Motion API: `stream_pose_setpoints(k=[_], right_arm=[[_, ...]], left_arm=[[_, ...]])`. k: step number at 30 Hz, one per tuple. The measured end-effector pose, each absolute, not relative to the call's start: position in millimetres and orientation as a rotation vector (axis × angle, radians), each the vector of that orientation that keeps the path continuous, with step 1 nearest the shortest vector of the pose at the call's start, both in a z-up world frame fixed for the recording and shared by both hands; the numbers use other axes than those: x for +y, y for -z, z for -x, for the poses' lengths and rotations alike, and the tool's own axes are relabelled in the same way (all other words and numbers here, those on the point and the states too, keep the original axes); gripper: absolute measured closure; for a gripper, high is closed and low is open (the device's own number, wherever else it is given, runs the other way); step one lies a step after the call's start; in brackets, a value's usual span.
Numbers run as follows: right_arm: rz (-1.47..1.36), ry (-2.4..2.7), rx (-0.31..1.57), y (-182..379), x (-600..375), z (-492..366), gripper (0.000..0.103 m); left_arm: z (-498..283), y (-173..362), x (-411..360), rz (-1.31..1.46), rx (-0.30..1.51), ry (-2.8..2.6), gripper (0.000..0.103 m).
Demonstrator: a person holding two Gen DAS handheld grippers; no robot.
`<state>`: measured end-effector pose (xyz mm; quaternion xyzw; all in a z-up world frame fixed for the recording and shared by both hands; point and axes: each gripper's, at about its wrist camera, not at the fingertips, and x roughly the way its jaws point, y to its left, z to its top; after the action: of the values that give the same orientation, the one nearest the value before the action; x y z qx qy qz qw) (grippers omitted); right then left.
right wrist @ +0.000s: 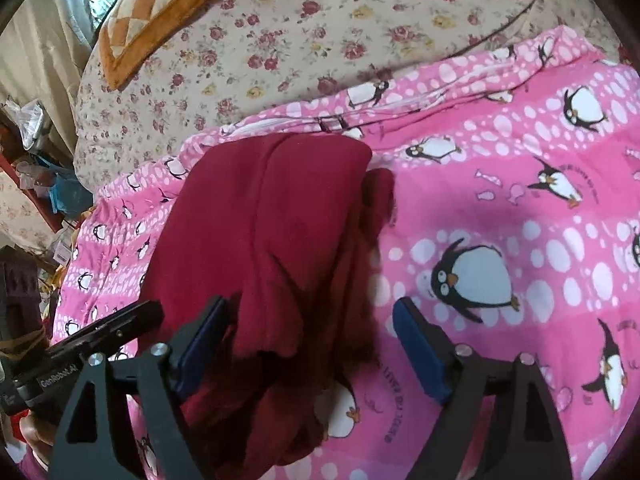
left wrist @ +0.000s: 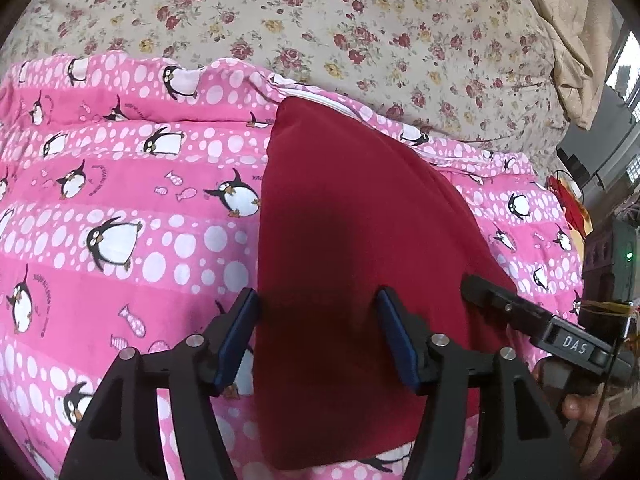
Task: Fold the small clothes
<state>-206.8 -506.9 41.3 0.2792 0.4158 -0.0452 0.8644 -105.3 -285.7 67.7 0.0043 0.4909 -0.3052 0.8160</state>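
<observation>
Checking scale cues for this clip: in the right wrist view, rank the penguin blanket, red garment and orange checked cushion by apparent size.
1. penguin blanket
2. red garment, though nearness to the camera inflates it
3. orange checked cushion, farthest away and partly cut off, so likely understated

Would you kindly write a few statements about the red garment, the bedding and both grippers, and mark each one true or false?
1. The red garment lies on a pink penguin-print blanket. True.
2. The left gripper is clamped shut on the garment. False: its jaws stand open over the cloth.
3. The right gripper has open jaws, with a flap of the garment between them. True.
4. The sheet beyond the blanket is plain blue. False: it is beige with small flowers.
5. An orange checked cushion lies on that sheet. True.
6. The garment is spread out flat in a single layer. False: the right wrist view shows overlapping folds.
</observation>
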Motion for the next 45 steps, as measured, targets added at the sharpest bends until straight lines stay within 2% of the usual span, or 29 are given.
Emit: stream_pose_setpoints(k=[13,24,37,39,40,41,44,45], right_arm=[[-0.659,0.009,0.876,-21,-516,178,0.007],[-0.641,-0.036,0.863,-17,-511,166,0.006],[-0.628,-0.063,0.86,-13,-509,157,0.003],[-0.626,-0.057,0.851,-13,-509,158,0.007],[-0.622,-0.048,0.842,-14,-509,159,0.015],[-0.622,-0.045,0.83,-15,-509,160,0.028],[-0.623,-0.039,0.803,-21,-509,165,0.051],[-0.611,-0.04,0.801,-26,-507,166,0.054]], left_arm=[[84,-53,-297,-0.017,1.085,0.678,0.043],[74,-44,-298,-0.003,1.118,0.705,0.029],[66,-36,-303,-0.007,1.147,0.749,0.024],[65,-34,-301,0.008,1.157,0.76,0.027],[66,-34,-301,0.016,1.159,0.774,0.032],[67,-35,-301,0.035,1.16,0.815,0.049],[71,-41,-300,0.027,1.141,0.829,0.062],[72,-43,-299,0.029,1.138,0.833,0.069]])
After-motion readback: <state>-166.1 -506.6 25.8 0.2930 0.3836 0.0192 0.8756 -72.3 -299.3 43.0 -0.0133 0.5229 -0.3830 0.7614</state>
